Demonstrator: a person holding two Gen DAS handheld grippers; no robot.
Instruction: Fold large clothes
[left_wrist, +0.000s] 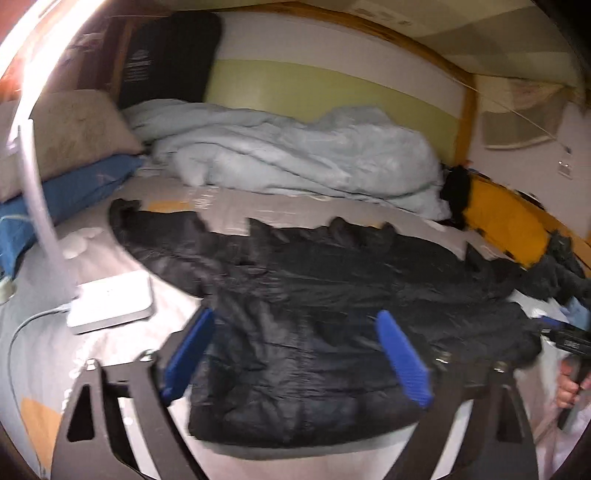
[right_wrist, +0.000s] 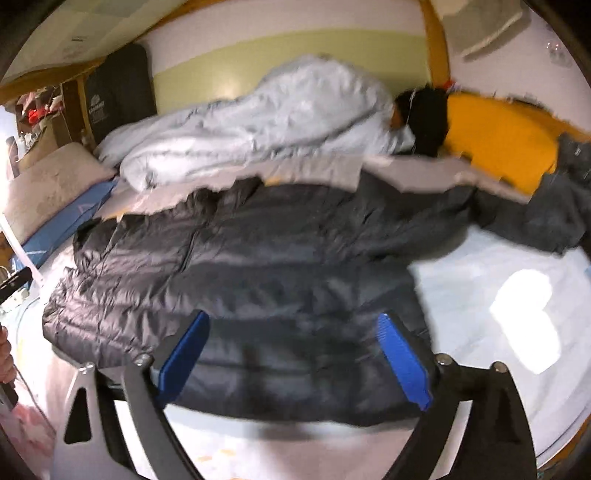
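A large black puffer jacket (left_wrist: 314, 288) lies spread across the bed, folded over on itself, with a sleeve stretching to the far left. My left gripper (left_wrist: 295, 317) hovers above its near part, open, and its blue pads (left_wrist: 188, 350) hold nothing. In the right wrist view the same jacket (right_wrist: 240, 251) fills the middle. My right gripper (right_wrist: 293, 317) is open over the jacket's near hem with nothing between its pads (right_wrist: 404, 360). The right-hand gripper and a hand (left_wrist: 569, 387) show at the left wrist view's right edge.
A crumpled light blue duvet (left_wrist: 295, 155) lies along the wall behind the jacket. A beige pillow (left_wrist: 74, 129) sits on a blue pillow (left_wrist: 74, 188) at the left. A white lamp base (left_wrist: 110, 302) with a cable stands on the sheet. A yellow cushion (right_wrist: 498, 140) and dark grey clothes (right_wrist: 554, 214) lie at the right.
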